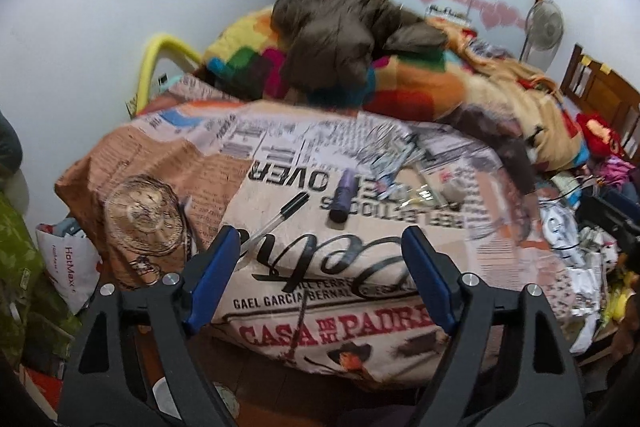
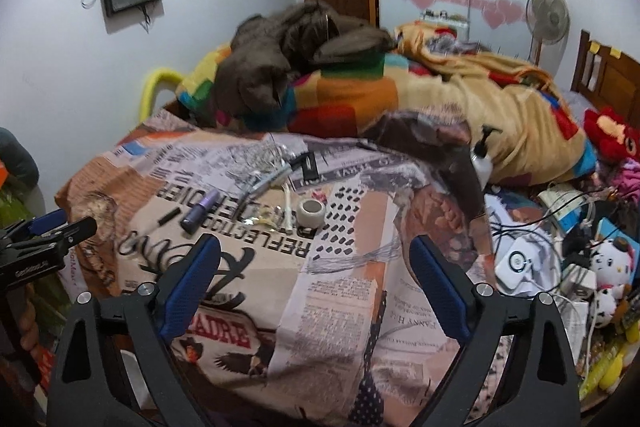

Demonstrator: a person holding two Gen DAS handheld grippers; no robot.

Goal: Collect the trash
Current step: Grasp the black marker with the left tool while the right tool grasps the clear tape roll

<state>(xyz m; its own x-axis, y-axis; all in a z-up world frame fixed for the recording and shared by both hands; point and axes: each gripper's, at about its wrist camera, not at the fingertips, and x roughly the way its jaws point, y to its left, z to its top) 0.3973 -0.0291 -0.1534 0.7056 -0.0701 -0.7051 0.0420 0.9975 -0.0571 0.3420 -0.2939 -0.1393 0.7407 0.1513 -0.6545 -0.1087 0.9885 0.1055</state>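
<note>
Both hand-held grippers, left (image 1: 320, 247) and right (image 2: 314, 259), hang wide open and empty above the newsprint-patterned bedspread (image 2: 348, 291). Crumpled clear plastic wrappers (image 2: 264, 167) lie ahead beside a purple tube (image 2: 202, 209); thin film could slip or snag the cloth.
</note>
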